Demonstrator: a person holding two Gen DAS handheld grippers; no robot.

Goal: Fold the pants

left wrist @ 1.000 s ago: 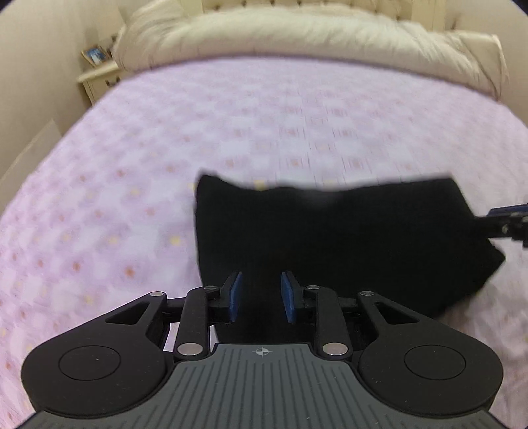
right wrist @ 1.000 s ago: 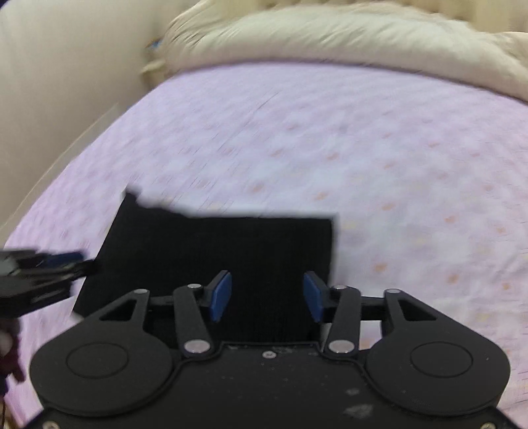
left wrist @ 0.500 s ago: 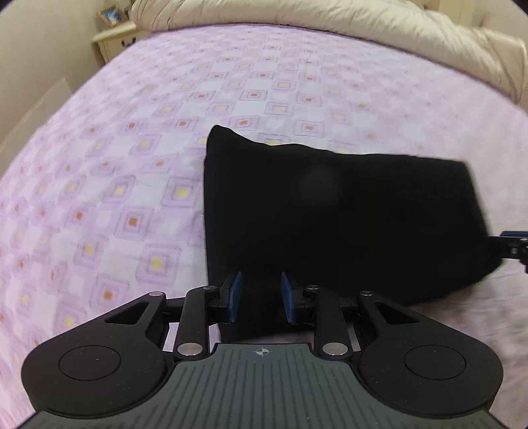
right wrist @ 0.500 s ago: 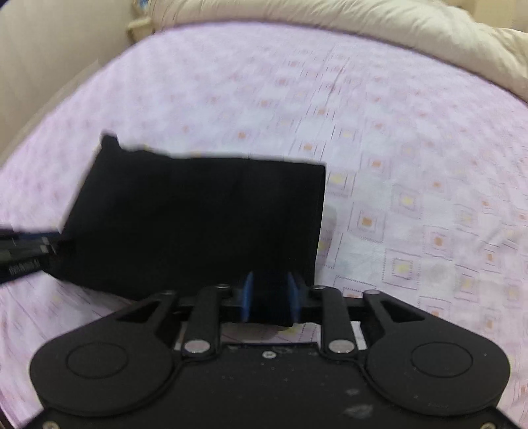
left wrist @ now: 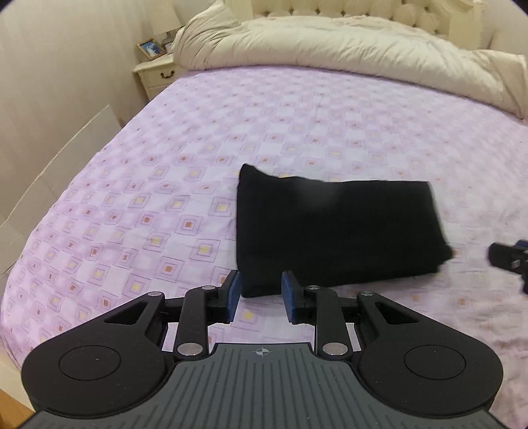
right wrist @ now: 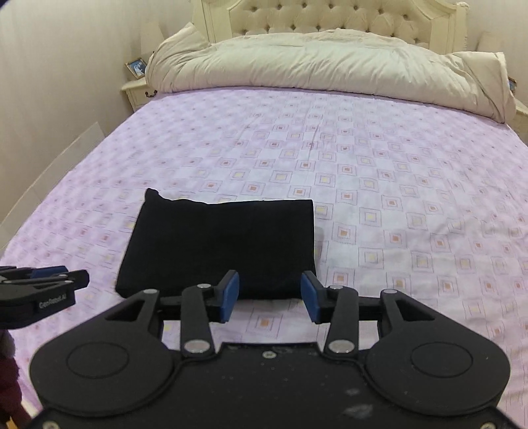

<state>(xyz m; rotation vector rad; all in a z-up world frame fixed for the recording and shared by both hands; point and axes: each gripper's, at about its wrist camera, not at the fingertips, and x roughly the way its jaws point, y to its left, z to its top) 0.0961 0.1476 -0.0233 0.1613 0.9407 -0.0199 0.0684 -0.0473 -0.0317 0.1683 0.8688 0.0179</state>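
Note:
The black pants (left wrist: 336, 231) lie folded into a flat rectangle on the purple patterned bedspread (left wrist: 165, 198); they also show in the right wrist view (right wrist: 221, 244). My left gripper (left wrist: 259, 295) is open and empty, just in front of the pants' near left corner. My right gripper (right wrist: 269, 295) is open and empty, just in front of the pants' near right edge. The left gripper also shows at the left edge of the right wrist view (right wrist: 49, 280). The right gripper's tip shows at the right edge of the left wrist view (left wrist: 510, 260).
A cream duvet (right wrist: 330, 62) is bunched at the head of the bed below a tufted headboard (right wrist: 330, 16). A cream nightstand (left wrist: 158, 72) with a picture frame (left wrist: 151, 48) stands at the far left. The bed's left edge runs along the wall (left wrist: 49, 99).
Both grippers let go of the pants, opened and drew back and up from the near edge. The pants now lie flat on the bed.

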